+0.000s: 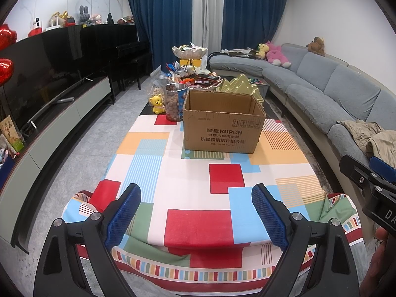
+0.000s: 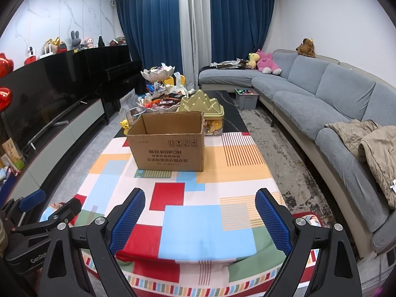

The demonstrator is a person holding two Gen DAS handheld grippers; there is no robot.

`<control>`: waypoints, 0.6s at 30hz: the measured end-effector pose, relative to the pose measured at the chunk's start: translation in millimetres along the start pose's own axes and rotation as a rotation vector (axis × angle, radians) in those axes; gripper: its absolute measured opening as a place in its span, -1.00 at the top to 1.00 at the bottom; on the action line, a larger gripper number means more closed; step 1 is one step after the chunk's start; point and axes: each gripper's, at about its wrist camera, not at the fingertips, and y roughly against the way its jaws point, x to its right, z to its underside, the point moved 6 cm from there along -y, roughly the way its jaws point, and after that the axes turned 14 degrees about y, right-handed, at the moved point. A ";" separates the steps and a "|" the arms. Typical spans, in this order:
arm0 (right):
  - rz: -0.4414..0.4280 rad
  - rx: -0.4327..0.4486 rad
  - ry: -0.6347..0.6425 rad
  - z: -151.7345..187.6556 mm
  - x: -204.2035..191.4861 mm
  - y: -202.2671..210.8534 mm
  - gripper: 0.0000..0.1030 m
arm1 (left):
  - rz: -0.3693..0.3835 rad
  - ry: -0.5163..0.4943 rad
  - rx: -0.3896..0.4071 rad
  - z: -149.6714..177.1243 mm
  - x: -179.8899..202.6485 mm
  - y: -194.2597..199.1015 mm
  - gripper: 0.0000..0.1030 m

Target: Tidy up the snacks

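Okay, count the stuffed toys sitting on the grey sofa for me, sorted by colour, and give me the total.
Pink plush toy: 1
Yellow plush toy: 1
Brown plush toy, up on the sofa backrest: 1
Total: 3

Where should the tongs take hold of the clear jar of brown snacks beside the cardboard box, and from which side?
Probably grip the jar around its upper wall, coming from the left. It stands upright and round, so the open left tongs can close across it. The cardboard box stands close on its right and the yellow bear sits low on its left, so a higher grip looks clearer.
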 end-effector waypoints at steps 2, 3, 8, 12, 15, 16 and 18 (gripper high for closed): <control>0.000 0.000 0.000 -0.1 0.0 0.2 -0.77 | 0.000 0.000 0.001 -0.2 -0.1 0.3 -0.78; 0.000 0.000 0.000 0.0 -0.1 0.4 -0.77 | 0.001 0.000 0.001 -0.2 -0.1 0.3 -0.78; -0.001 0.001 -0.001 -0.6 -0.8 0.3 -0.77 | 0.001 -0.002 0.006 -1.0 3.4 0.4 -0.78; -0.001 0.000 -0.002 -0.3 -0.7 0.1 -0.77 | 0.001 -0.004 0.012 -2.7 7.7 1.1 -0.78; -0.001 0.001 -0.001 -0.3 -0.5 0.1 -0.77 | 0.000 -0.005 0.011 -2.6 8.5 1.2 -0.78; -0.001 0.002 -0.001 -0.5 -0.7 0.7 -0.77 | -0.003 -0.006 0.012 -2.9 9.8 1.0 -0.78; -0.001 0.000 -0.001 -0.4 -0.6 0.3 -0.77 | -0.004 -0.004 0.013 -3.2 9.9 1.8 -0.78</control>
